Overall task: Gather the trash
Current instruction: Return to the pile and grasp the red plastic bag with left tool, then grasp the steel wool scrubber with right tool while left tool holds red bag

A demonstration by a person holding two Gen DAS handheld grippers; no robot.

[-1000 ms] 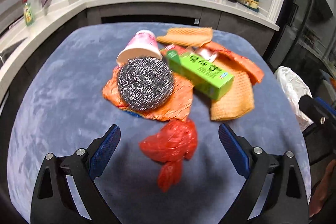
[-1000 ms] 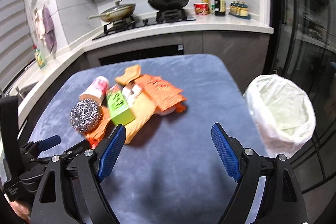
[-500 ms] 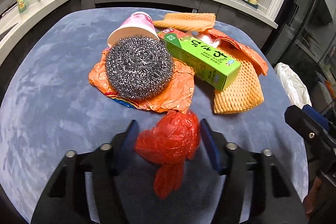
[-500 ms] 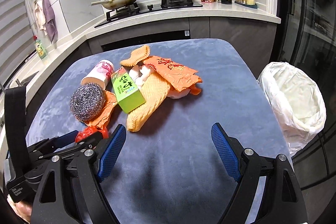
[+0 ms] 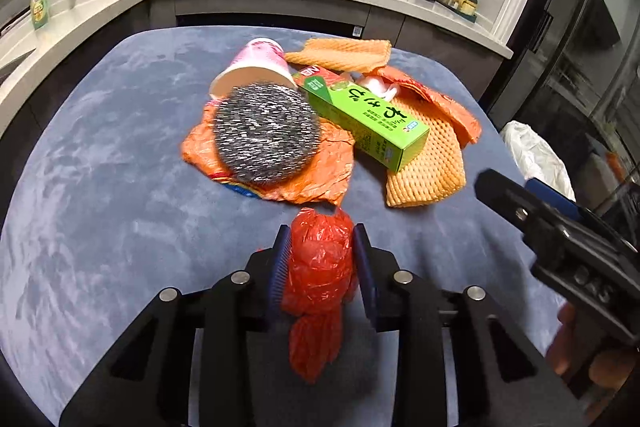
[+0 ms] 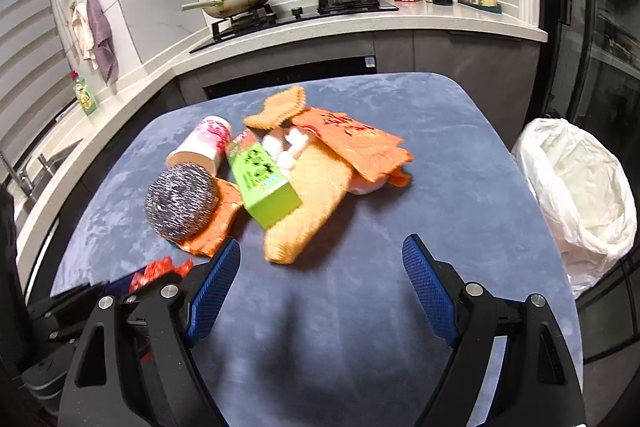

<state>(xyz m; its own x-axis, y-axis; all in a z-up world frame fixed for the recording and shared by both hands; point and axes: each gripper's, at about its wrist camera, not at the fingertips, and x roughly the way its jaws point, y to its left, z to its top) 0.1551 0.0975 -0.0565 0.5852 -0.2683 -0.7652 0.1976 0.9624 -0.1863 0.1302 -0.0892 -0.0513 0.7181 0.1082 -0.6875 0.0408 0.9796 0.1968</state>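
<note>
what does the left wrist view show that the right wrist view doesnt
Only the left wrist view shows the left gripper shut on the red plastic bag, jaws pressed to both its sides. Only the right wrist view shows the open right gripper and the whole mouth of the white-lined trash bin beside the table. Both show the steel scourer, green box and pink cup.

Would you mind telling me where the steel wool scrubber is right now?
In the left wrist view the steel wool scrubber sits mid-table on a crumpled orange wrapper, between the tipped pink cup and the green box.
</note>
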